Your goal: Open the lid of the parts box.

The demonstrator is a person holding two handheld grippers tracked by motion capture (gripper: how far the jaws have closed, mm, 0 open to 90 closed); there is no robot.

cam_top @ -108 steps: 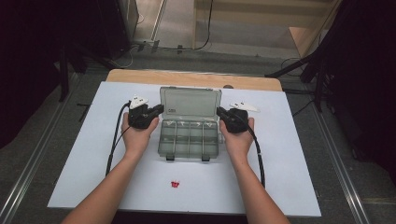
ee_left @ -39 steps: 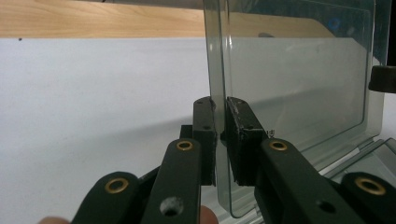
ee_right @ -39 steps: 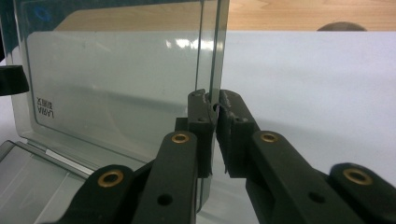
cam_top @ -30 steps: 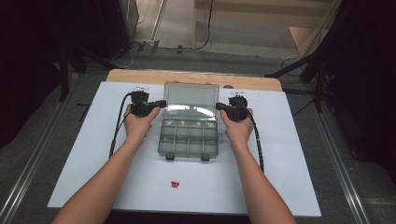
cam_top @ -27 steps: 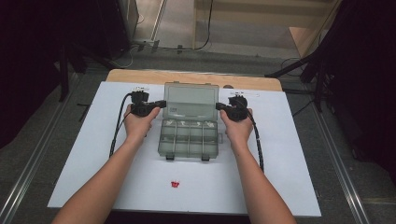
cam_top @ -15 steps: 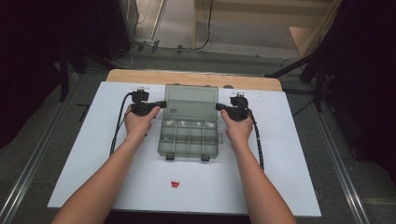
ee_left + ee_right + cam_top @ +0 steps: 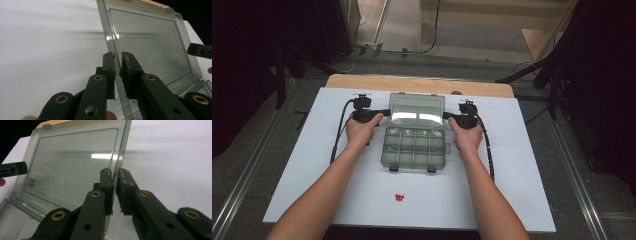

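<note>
The clear smoky-grey plastic compartment box (image 7: pixel 414 145) sits mid-table on the white sheet (image 7: pixel 522 165) in the high view, its hinged lid (image 7: pixel 417 110) tilted up between the left gripper (image 7: pixel 384 112) and right gripper (image 7: pixel 447 116). In the left gripper view, the jaws pinch the lid's (image 7: pixel 150 47) side edge. The right gripper view shows its jaws nipping the opposite edge (image 7: pixel 75 162); the lid looks light, thin and slippery, so edge grips near the rim suit best.

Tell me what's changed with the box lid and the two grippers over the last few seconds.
Both grippers moved toward the table's far edge, swinging the lid further open. The left gripper and right gripper stay clamped on the lid's side edges. The compartment box and the small red thing near the front edge have not moved.
</note>
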